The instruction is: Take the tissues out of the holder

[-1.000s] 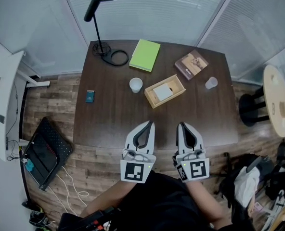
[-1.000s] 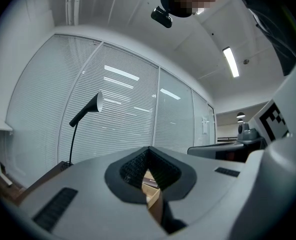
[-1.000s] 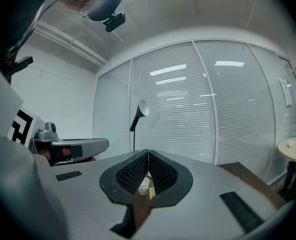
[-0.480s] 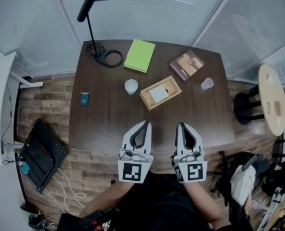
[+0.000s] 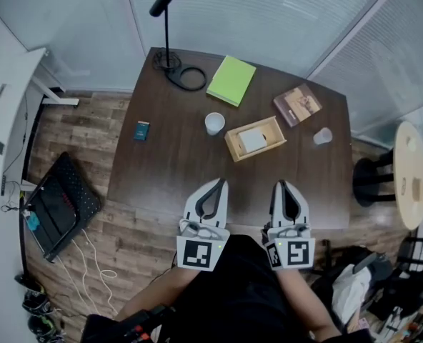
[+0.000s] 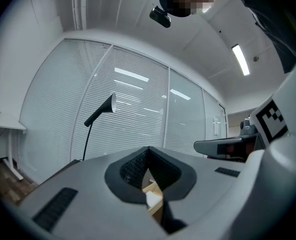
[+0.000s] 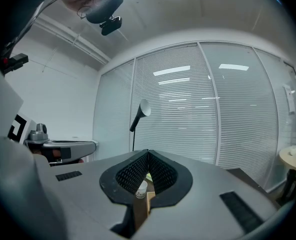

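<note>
A shallow wooden holder with a white tissue pack in it lies near the middle of the dark table. Both grippers hover side by side over the table's near edge, well short of the holder. My left gripper has its tips together with nothing between them; through its gap the left gripper view shows the holder. My right gripper is likewise shut and empty, and its own view shows a white cup through the gap.
On the table stand a white cup, a clear cup, a green notebook, a brown book, a small teal box and a black desk lamp. A round side table stands at right; a white desk at left.
The head view has swung, so the table sits further right and lower in frame. Both grippers keep their place over the near edge, still shut.
</note>
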A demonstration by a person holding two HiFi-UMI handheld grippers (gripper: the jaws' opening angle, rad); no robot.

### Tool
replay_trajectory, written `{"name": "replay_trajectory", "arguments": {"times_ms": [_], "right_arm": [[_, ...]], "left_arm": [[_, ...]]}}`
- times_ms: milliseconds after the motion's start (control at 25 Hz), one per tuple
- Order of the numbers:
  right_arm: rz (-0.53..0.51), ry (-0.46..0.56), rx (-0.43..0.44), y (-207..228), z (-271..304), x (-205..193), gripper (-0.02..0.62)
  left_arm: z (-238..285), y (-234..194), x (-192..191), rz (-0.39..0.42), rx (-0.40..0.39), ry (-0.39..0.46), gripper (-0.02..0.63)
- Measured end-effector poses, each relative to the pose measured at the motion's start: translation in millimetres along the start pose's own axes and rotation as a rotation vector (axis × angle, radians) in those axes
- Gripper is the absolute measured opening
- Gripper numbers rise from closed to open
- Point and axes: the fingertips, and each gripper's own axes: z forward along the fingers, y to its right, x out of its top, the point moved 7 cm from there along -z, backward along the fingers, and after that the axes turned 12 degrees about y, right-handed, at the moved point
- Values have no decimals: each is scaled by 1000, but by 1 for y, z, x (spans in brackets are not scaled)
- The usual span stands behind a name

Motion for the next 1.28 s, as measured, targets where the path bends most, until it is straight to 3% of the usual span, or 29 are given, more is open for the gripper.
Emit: {"name": "replay_trajectory", "arguments": {"times_ms": [320,640,960,1280], "right_arm": [[24,9,129,-1,14,-1,9],[90,-48,298,37,38,-20,9],[160,-165,325,64,47,-48,9],[113,-233,265,54,80,-62,9]], "left_arm": [[-4,-2,9,57,117,26,-2],[29,12,1,105,200,25,-3],[45,19,-14,94,211,-8,-3],[62,-12,-20,68,145,-22,-3]]}}
